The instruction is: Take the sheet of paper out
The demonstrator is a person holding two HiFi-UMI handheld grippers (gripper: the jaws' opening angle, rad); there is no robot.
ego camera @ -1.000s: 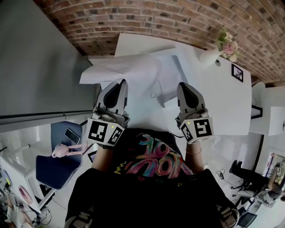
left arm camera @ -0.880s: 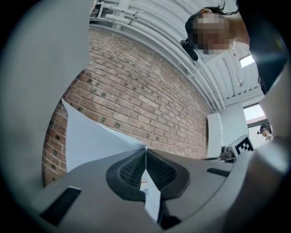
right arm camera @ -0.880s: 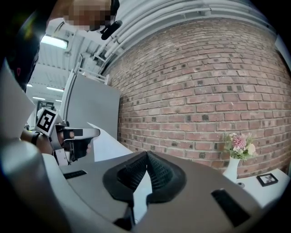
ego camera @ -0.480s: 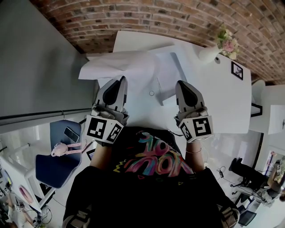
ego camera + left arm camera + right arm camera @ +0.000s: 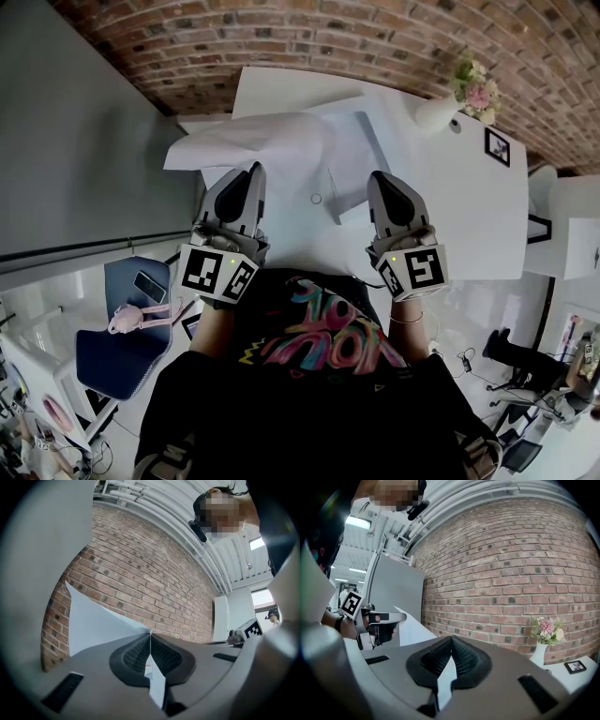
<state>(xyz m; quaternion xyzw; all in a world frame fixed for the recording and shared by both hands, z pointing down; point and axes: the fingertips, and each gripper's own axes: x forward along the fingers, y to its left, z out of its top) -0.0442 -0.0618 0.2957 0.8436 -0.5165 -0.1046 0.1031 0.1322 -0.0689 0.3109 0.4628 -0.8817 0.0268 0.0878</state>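
a person at a white table (image 5: 469,206) clamps the left gripper (image 5: 255,171) (image 5: 150,637) on a sheet of paper (image 5: 253,141) (image 5: 93,623), which fans out to the left above the table edge toward the brick wall (image 5: 328,37). the right gripper (image 5: 378,178) (image 5: 451,641) is clenched on a bluish sheet (image 5: 361,155) lying just beside the paper. a vase (image 5: 441,114) of flowers and a small picture frame (image 5: 499,152) stand at the table's far right.
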